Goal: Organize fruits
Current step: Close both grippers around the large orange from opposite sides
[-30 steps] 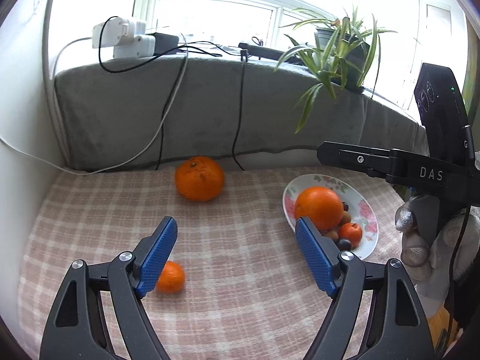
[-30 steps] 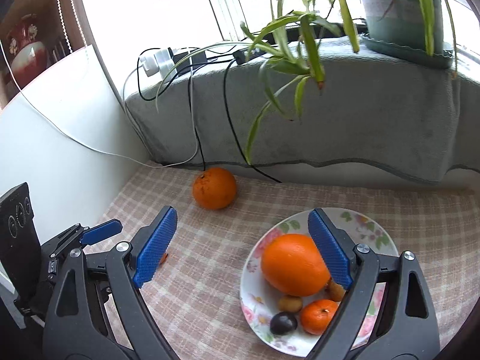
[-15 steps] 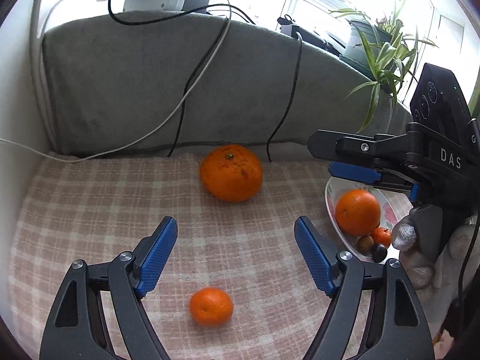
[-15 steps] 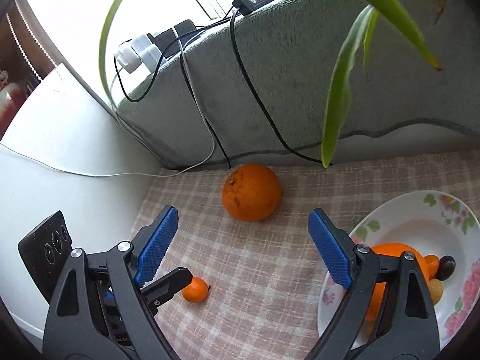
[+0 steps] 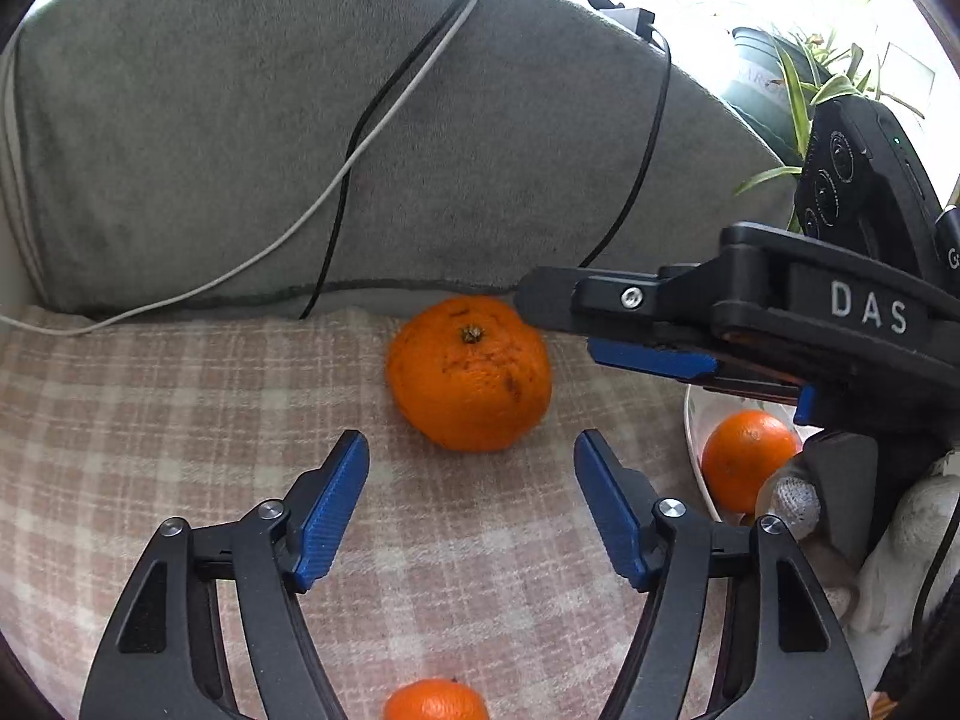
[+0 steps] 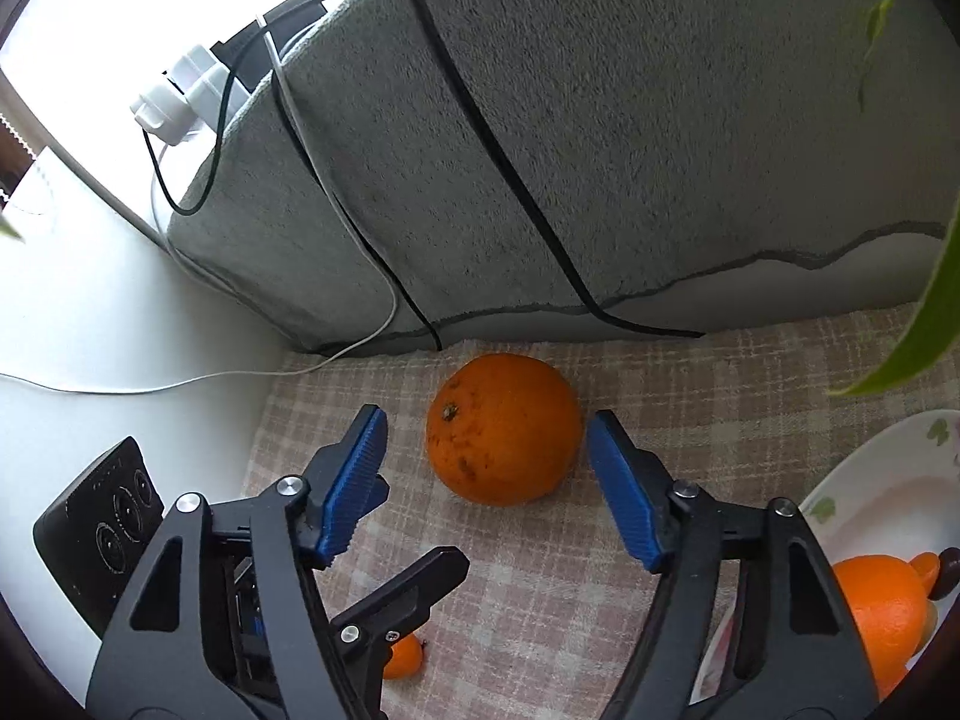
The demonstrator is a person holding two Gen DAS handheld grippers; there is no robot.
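Left wrist view: a white cable (image 5: 252, 258) and a black cable (image 5: 354, 180) run down the grey cloth (image 5: 240, 120) that fills the upper left and centre of the frame. Below it lies the pink checked cloth (image 5: 150, 420). The left gripper (image 5: 471, 510) takes up the lower centre, its blue pads apart and closing, with nothing between them but checked cloth. The large orange (image 5: 469, 373) sits at centre frame, just beyond the fingertips and not touched by them. A small mandarin (image 5: 435, 701) shows at the bottom edge, between the gripper's arms. From the right edge the right gripper (image 5: 558, 330) reaches in, its tip beside the large orange's upper right side. Under it, at lower right, an orange (image 5: 747, 459) lies in the white plate (image 5: 696, 438).

Right wrist view: a black device (image 6: 99, 534) sits at lower left, with the small mandarin (image 6: 403, 657) partly hidden behind the left gripper's black finger (image 6: 408, 594) near the bottom. The right gripper (image 6: 486, 474) has its blue pads on either side of the large orange (image 6: 504, 429), which rests on the checked cloth at centre frame. The jaws are closing; a gap shows at the left pad, while the right pad is very near the fruit or just touching. The flowered plate (image 6: 870, 480) with its orange (image 6: 882, 606) is at lower right, and a green leaf (image 6: 918, 330) hangs at the right edge.
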